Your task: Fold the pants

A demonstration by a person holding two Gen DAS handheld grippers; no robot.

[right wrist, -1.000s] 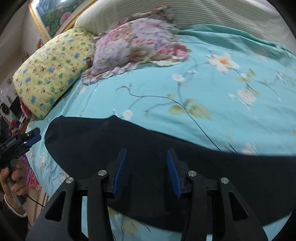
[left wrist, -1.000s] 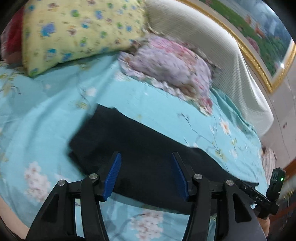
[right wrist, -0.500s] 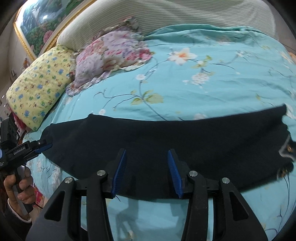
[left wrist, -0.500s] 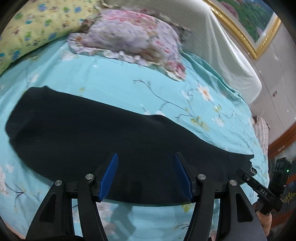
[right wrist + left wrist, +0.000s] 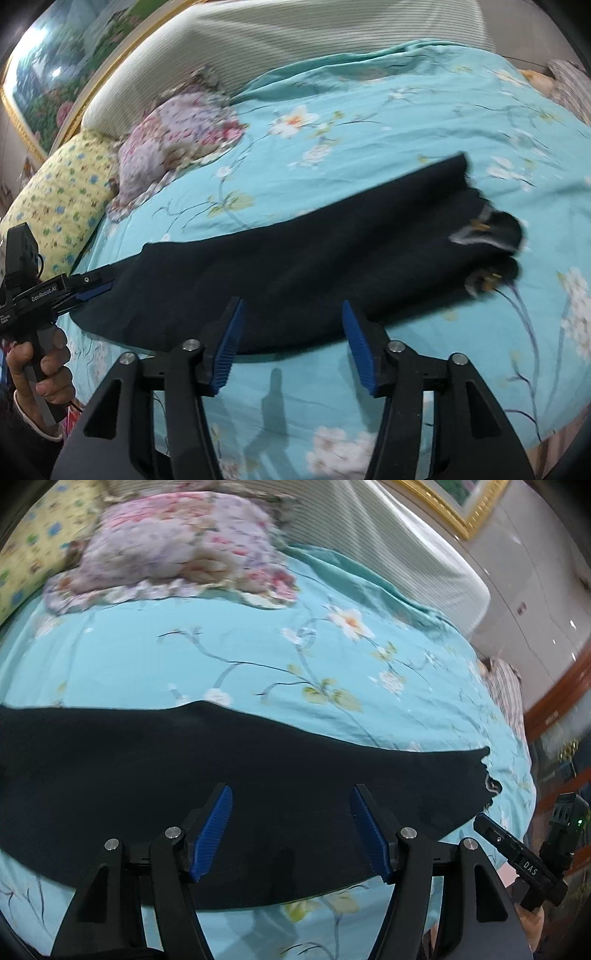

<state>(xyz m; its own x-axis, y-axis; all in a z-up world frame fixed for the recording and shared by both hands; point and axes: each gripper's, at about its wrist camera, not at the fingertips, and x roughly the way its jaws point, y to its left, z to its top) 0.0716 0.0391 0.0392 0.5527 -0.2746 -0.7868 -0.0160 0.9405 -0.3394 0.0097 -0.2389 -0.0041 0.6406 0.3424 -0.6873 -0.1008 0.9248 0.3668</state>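
Since the earlier frames, both views have been swung toward the waistband end of the long black soft-fabric pants (image 5: 295, 266), so that the whole length is now shown laid across the turquoise floral bedsheet (image 5: 258, 646) of the bed, near its front edge. The pants are seen lying flat as one long strip, apparently with one leg on the other. The waistband end, with a pale inner lining turned out, is at the right; the leg end is at the left.

The left tool (image 5: 291, 830) is held wide open over the middle of the pants, with nothing between its blue ribbed pads. The right tool (image 5: 291, 343) is likewise wide open and empty, hovering at the near edge of the cloth. In the right wrist view the left tool is seen close to the leg end; contact cannot be judged.

The fabric is judged light, limp and thick enough to sag and slide on itself. A pinch through all the layers at the leg hems, near the corners, would likely be needed for a fold toward the waistband.

A pink floral pillow (image 5: 177, 546) and a yellow flowered pillow (image 5: 59, 199) lie well behind.
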